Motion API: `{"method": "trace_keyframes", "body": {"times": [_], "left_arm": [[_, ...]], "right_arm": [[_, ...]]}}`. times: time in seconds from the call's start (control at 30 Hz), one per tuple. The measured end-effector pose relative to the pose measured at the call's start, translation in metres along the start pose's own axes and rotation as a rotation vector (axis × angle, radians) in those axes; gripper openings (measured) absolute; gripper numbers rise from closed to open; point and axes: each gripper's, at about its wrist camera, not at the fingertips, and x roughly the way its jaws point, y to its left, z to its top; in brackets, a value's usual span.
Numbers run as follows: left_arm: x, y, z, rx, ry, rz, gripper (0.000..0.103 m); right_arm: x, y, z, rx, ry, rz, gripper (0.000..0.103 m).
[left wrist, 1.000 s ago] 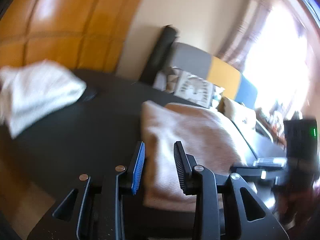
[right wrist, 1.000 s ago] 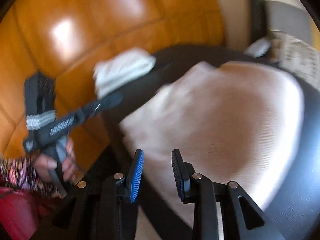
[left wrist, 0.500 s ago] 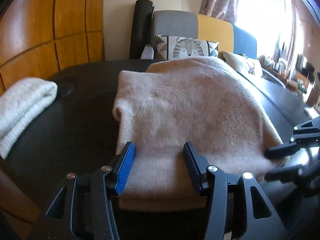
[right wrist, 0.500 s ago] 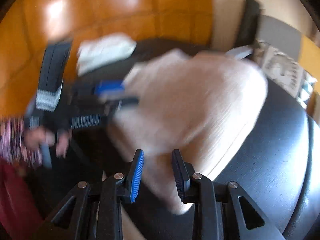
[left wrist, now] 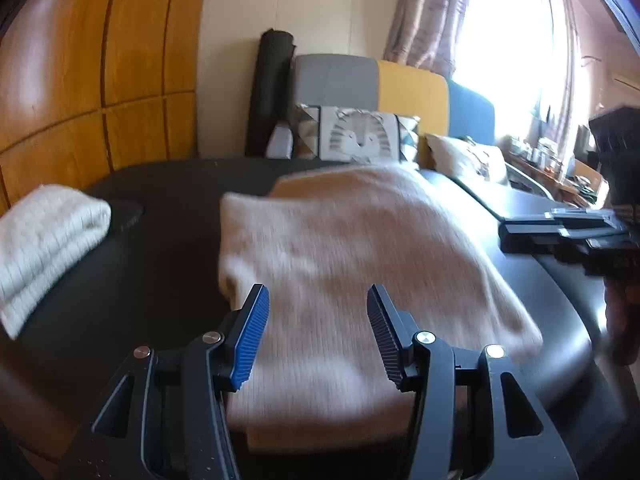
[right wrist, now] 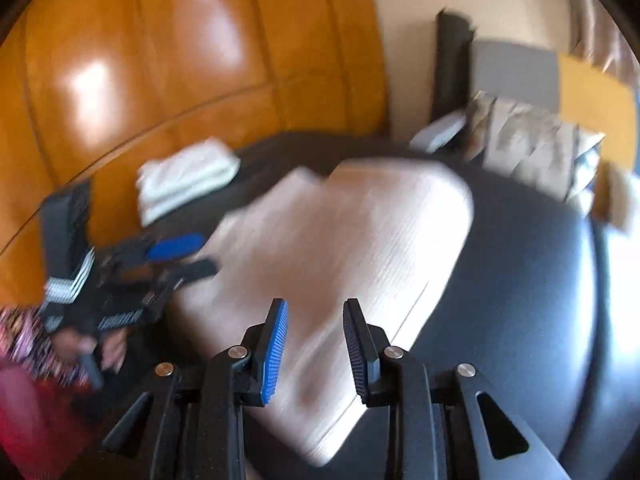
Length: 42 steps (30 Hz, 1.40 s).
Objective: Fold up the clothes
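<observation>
My left gripper (left wrist: pixel 318 334) has just been opening; its jaws stand apart over the near edge of the pink sweater (left wrist: pixel 352 264), pressing nothing. The sweater lies folded on the black table (left wrist: pixel 160 248), well apart from a white towel (left wrist: pixel 44 236). My right gripper (right wrist: pixel 314 350) looks released too, though blur hampers that view.

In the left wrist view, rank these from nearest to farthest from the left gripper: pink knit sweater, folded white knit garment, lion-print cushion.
1. Pink knit sweater: right in front of the left gripper, on the black table.
2. Folded white knit garment: off to the left on the table.
3. Lion-print cushion: beyond the table's far edge, on the sofa.
</observation>
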Motion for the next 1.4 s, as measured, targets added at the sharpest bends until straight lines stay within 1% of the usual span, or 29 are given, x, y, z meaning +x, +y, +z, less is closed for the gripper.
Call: {"method": "trace_keyframes", "body": {"times": [0.07, 0.13, 0.23, 0.3, 0.4, 0.47, 0.5, 0.57, 0.63, 0.67, 0.7, 0.73, 0.77, 0.8, 0.83, 0.9, 0.97, 1.03, 1.1, 1.13, 1.2, 1.27, 1.33, 1.4], "left_arm": [[0.012, -0.004, 0.008, 0.006, 0.011, 0.023, 0.055], [0.026, -0.007, 0.011, 0.022, 0.043, 0.057, 0.055], [0.044, -0.006, 0.003, 0.03, 0.119, 0.098, 0.055], [0.042, -0.006, -0.009, 0.042, 0.108, 0.111, 0.055], [0.035, -0.012, -0.027, 0.105, 0.088, 0.151, 0.057], [0.028, -0.016, -0.037, 0.129, 0.061, 0.17, 0.057], [0.027, -0.014, -0.036, 0.119, 0.069, 0.164, 0.057], [0.025, -0.008, -0.026, 0.075, 0.087, 0.136, 0.057], [0.02, -0.001, -0.013, 0.012, 0.082, 0.097, 0.057], [0.016, 0.003, -0.006, -0.014, 0.059, 0.091, 0.057], [0.014, 0.007, 0.003, -0.033, 0.033, 0.103, 0.057], [0.016, 0.009, 0.013, -0.046, 0.019, 0.113, 0.057], [0.018, 0.012, 0.022, -0.057, 0.009, 0.123, 0.057], [0.024, 0.015, 0.031, -0.063, 0.006, 0.131, 0.057], [0.031, 0.018, 0.038, -0.062, 0.011, 0.138, 0.057], [0.053, 0.022, 0.045, -0.043, 0.043, 0.151, 0.057], [0.074, 0.026, 0.042, -0.021, 0.115, 0.18, 0.057], [0.079, 0.03, 0.033, -0.044, 0.123, 0.184, 0.057], [0.08, 0.033, 0.025, -0.071, 0.119, 0.191, 0.064], [0.077, 0.035, 0.021, -0.084, 0.114, 0.201, 0.066], [0.073, 0.037, 0.014, -0.103, 0.09, 0.196, 0.066], [0.072, 0.036, 0.01, -0.098, 0.076, 0.199, 0.066], [0.071, 0.034, 0.008, -0.088, 0.064, 0.204, 0.066], [0.072, 0.034, 0.006, -0.085, 0.057, 0.205, 0.066]], "right_arm": [[0.012, -0.01, 0.023, 0.016, -0.033, -0.091, 0.028], [0.028, -0.018, 0.039, 0.049, -0.021, -0.163, 0.029], [0.057, -0.03, 0.056, 0.066, -0.02, -0.197, 0.029], [0.076, -0.032, 0.062, 0.043, 0.005, -0.213, 0.029], [0.094, -0.022, 0.053, -0.017, 0.038, -0.194, 0.029], [0.108, -0.012, 0.045, -0.121, 0.062, -0.229, 0.029], [0.115, -0.007, 0.041, -0.174, 0.074, -0.247, 0.029], [0.114, -0.01, 0.039, -0.179, 0.07, -0.225, 0.029], [0.104, -0.023, 0.048, -0.112, 0.063, -0.166, 0.03], [0.099, -0.03, 0.053, -0.076, 0.059, -0.135, 0.03], [0.094, -0.036, 0.058, -0.041, 0.055, -0.104, 0.029], [0.086, -0.042, 0.063, -0.009, 0.019, -0.093, 0.028], [0.081, -0.047, 0.07, 0.014, -0.012, -0.093, 0.028], [0.081, -0.05, 0.077, 0.026, -0.02, -0.103, 0.028], [0.087, -0.05, 0.083, 0.014, -0.008, -0.111, 0.027], [0.099, -0.049, 0.094, -0.015, 0.022, -0.125, 0.022], [0.112, -0.043, 0.099, -0.056, 0.057, -0.123, 0.019], [0.13, -0.035, 0.099, -0.1, 0.107, -0.129, 0.017], [0.149, -0.035, 0.094, -0.129, 0.158, -0.174, 0.016], [0.153, -0.037, 0.091, -0.128, 0.161, -0.19, 0.015], [0.161, -0.051, 0.086, -0.076, 0.144, -0.215, 0.014], [0.164, -0.068, 0.084, 0.021, 0.127, -0.214, 0.014], [0.168, -0.082, 0.081, 0.092, 0.109, -0.221, 0.014], [0.169, -0.085, 0.077, 0.099, 0.084, -0.242, 0.014]]}}
